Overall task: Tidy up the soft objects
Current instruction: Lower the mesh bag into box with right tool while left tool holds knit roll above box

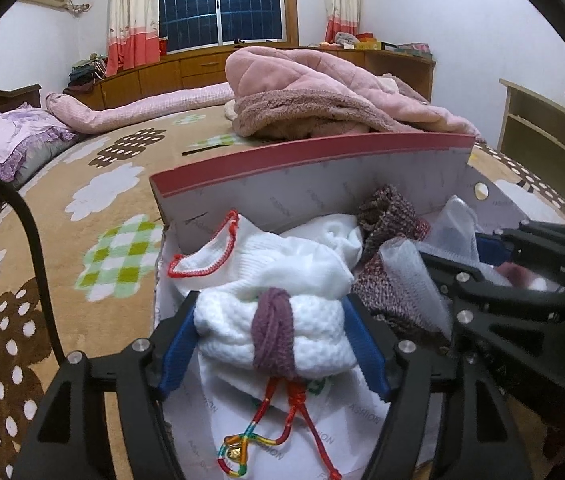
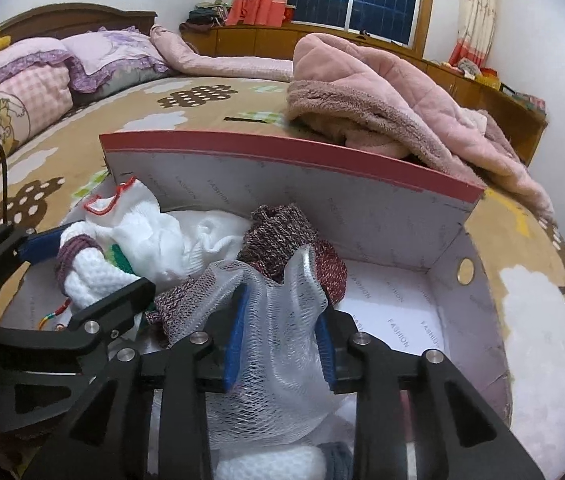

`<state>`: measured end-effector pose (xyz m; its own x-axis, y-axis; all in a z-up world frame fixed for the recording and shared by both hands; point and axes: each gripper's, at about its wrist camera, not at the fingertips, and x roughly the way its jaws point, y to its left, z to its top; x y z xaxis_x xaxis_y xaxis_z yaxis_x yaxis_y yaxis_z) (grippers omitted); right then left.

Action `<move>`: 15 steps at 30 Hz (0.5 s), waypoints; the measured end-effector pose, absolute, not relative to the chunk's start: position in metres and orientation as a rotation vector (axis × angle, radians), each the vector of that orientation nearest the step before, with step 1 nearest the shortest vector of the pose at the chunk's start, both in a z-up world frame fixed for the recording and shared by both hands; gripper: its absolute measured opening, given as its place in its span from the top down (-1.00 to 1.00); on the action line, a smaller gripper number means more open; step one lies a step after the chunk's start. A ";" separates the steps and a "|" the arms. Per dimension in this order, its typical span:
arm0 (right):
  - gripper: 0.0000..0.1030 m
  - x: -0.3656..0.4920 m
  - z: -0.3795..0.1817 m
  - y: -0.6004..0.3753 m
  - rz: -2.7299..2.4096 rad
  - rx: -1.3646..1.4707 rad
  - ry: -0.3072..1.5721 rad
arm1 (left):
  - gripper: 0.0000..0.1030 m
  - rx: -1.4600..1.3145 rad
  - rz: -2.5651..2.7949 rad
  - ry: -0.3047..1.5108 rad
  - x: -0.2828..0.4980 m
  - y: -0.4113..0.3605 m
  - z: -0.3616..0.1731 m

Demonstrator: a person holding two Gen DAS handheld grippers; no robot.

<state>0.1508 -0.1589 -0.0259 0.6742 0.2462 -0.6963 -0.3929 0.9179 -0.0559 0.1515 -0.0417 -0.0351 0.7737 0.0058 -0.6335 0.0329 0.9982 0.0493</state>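
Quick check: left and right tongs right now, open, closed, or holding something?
Left tongs: open around the rolled white sock.
Right tongs: open, white mesh bag between them.

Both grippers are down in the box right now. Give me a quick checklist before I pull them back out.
1. Rolled white sock lies inside the box: ok.
2. Left gripper off the sock: cannot tell; its pads flank the roll closely.
3. Mesh bag inside the box: ok.
4. Right gripper clear of the mesh: not ok; netting drapes between its pads.
5. Red cord clear of the left gripper: cannot tell; it trails between the arms.
6. Box lid upright, not blocking withdrawal: ok.
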 end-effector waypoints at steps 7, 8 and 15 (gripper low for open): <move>0.35 0.153 -0.026 -0.164 0.367 -0.174 0.763 | -0.42 0.058 -0.016 0.685 0.152 -0.042 -0.035; 0.34 0.152 -0.026 -0.164 0.368 -0.166 0.765 | -0.42 0.059 -0.016 0.685 0.151 -0.042 -0.035; -0.09 0.154 -0.021 -0.177 0.397 -0.076 0.787 | -0.60 0.067 -0.036 0.684 0.151 -0.047 -0.035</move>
<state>0.1536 -0.1775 -0.0211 0.6360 0.3190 -0.7027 -0.3753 0.9235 0.0795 0.1505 -0.0472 -0.0354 0.7746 -0.0109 -0.6324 0.0549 0.9972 0.0501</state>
